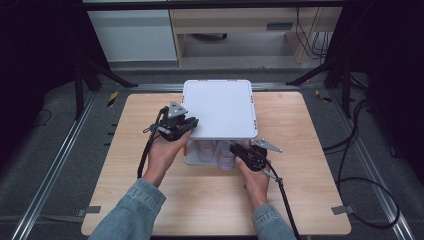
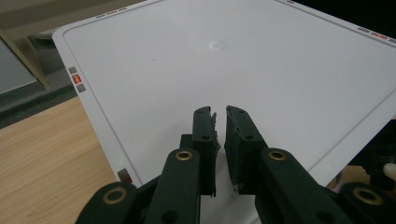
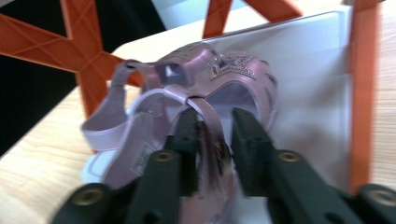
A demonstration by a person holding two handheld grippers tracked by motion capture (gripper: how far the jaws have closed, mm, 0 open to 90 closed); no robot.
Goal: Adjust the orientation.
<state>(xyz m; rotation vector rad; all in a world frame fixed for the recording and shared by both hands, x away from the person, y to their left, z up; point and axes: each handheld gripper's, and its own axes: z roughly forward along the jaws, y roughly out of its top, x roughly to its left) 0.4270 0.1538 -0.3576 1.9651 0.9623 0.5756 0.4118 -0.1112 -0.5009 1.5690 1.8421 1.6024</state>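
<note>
Two denim sleeves enter at the bottom of the high view, each hand carrying one hand-held gripper. Left hand-held gripper [image 1: 189, 127] rests at the left edge of the white rectangular plastic shelf top [image 1: 220, 107]; in the left gripper view its black jaws [image 2: 220, 140] lie over the white panel [image 2: 243, 65], nearly together with a thin gap, nothing visibly between them. Right hand-held gripper [image 1: 239, 150] reaches under the front edge of the shelf top. In the right gripper view its jaws [image 3: 215, 133] stand apart on either side of the thin strap of a pale purple child's sandal [image 3: 196, 93] with a glittery star on the toe; whether the pads press on the strap cannot be told, as the frame is blurred. One sandal is visible there, lying on the white lower tier [image 3: 313, 93] between orange plastic struts [image 3: 88, 56], three of which can be counted. From above, the lower tier is mostly hidden by the top panel; two pale, indistinct shapes [image 1: 216, 152] show beneath it. Light wooden surface [image 1: 300, 190] carries the single rack.
</note>
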